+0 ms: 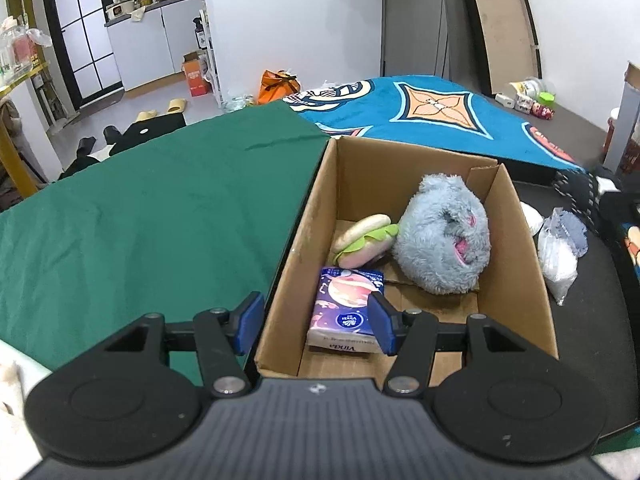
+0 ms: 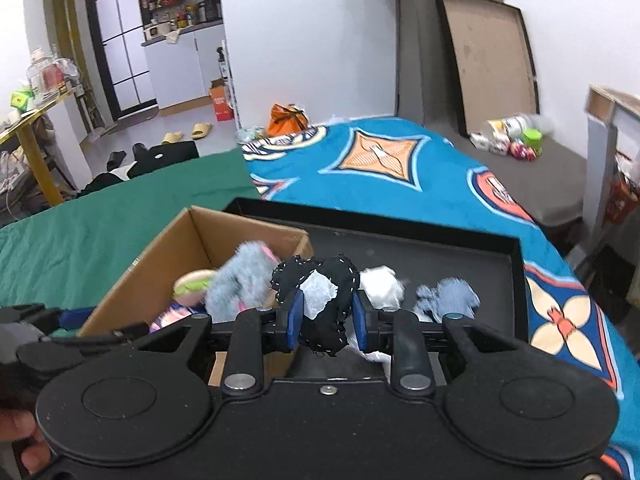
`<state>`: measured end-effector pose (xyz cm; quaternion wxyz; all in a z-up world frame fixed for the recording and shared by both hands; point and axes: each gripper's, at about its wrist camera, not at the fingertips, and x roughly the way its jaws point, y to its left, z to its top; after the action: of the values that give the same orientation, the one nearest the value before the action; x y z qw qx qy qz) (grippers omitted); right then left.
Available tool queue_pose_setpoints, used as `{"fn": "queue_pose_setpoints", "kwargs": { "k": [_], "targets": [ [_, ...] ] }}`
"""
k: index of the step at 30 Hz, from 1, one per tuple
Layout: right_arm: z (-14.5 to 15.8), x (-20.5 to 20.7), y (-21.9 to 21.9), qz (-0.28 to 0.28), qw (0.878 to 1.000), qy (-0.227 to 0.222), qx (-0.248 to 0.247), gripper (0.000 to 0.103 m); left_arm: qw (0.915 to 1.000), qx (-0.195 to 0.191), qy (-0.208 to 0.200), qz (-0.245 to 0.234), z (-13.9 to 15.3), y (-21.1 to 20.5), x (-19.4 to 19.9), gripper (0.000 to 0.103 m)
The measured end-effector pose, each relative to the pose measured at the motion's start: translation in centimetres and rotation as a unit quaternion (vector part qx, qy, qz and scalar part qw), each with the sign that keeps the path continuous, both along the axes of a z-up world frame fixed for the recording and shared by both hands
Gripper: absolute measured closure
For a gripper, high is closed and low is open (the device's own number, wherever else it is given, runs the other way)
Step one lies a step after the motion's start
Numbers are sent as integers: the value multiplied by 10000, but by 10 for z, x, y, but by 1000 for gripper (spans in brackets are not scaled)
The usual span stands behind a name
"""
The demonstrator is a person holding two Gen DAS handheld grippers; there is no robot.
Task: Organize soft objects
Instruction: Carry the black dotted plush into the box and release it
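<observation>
The right gripper (image 2: 325, 322) is clamped on a black plush (image 2: 324, 308) with white stitching and a white tag, holding it in the air above the near edge of a black tray (image 2: 440, 248). The plush bulges out between the two blue pads (image 2: 295, 322).

At ten o'clock from the plush stands an open cardboard box (image 1: 308, 216). Inside it a fluffy grey-blue toy (image 1: 442, 236) leans against the far right corner. A soft burger toy (image 1: 366, 240) touches it at nine o'clock, and a purple tissue pack (image 1: 346, 308) lies flat at the near end, just beside the burger.

The left gripper (image 1: 316, 322) hovers over the near end of the box, its jaws apart and holding nothing; the tissue pack lies below, between them in this view.

On the tray, at three o'clock from the plush, sit a crumpled white piece (image 2: 382, 286) and a grey-blue cloth (image 2: 448, 296); the white one looks wrapped in clear plastic.

The box rests on a green cloth (image 1: 160, 208) that spreads to nine o'clock. A blue patterned blanket (image 2: 384, 160) lies beyond at twelve o'clock.
</observation>
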<state>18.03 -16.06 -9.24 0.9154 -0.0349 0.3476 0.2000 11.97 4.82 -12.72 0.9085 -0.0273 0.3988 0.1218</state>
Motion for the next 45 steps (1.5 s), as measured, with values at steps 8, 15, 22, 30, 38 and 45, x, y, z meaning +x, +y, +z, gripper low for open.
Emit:
{"fn": "queue_pose_setpoints", "kwargs": {
  "k": [8, 15, 22, 30, 38, 45],
  "targets": [
    [12, 0, 33, 317, 9993, -130, -133, 76, 9995, -310, -104, -2, 2, 12, -4, 51],
    [12, -6, 64, 701, 9967, -145, -384, 76, 9988, -477, -67, 17, -1, 19, -5, 60],
    [7, -11, 84, 892, 9945, -69, -543, 76, 9975, -688, -65, 130, -3, 28, -7, 71],
    [4, -13, 106, 1093, 9924, -26, -561, 74, 9965, -780, -122, 291, -3, 36, -10, 87],
    [5, -14, 120, 1225, 9915, 35, -441, 57, 9954, -885, -157, 330, -3, 41, -12, 89],
    [2, -11, 100, 1067, 9927, 99, -561, 57, 9954, -878, -195, 322, -2, 41, -14, 89]
  ]
}}
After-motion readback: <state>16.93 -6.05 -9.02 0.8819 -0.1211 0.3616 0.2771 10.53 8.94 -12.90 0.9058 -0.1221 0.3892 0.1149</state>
